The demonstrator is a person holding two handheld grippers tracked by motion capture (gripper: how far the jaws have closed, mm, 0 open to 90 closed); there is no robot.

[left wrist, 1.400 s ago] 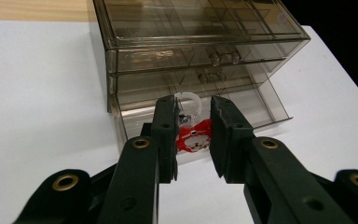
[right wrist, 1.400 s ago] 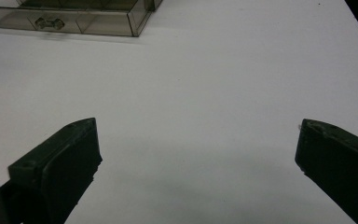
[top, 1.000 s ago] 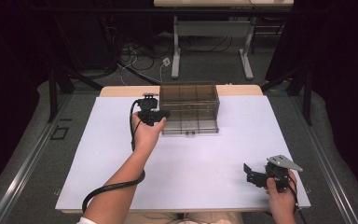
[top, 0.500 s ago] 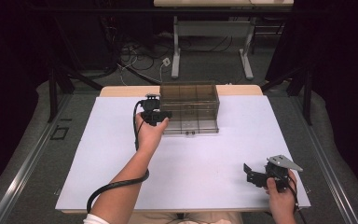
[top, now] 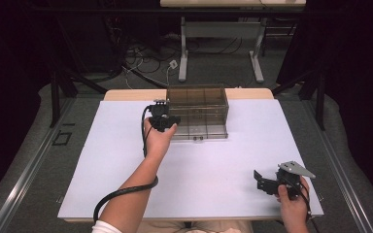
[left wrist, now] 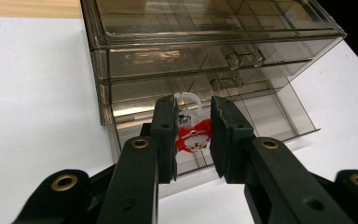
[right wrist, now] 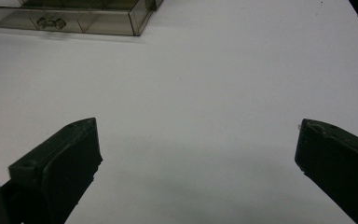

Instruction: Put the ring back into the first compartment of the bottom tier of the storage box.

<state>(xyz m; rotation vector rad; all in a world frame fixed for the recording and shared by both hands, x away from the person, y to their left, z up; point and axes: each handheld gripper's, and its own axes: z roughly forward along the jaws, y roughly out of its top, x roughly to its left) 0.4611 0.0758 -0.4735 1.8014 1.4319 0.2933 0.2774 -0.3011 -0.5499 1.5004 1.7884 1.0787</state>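
High view: a white worktop (top: 199, 160) stands on grey floor in a dark room, cables (top: 141, 58) and a second table's legs (top: 184, 53) beyond it. A smoky clear drawer cabinet (top: 196, 104) sits at the far edge, its bottom drawer (top: 199, 132) pulled out. The left tongs (top: 162, 121) hover at the cabinet's left front; the right tongs (top: 267, 183) rest near the front right corner.

Left gripper view: tongs (left wrist: 192, 135) narrowed on a small red-and-white trinket (left wrist: 193, 135) in front of the open drawer.

Right gripper view: tongs (right wrist: 196, 154) spread wide over bare worktop.
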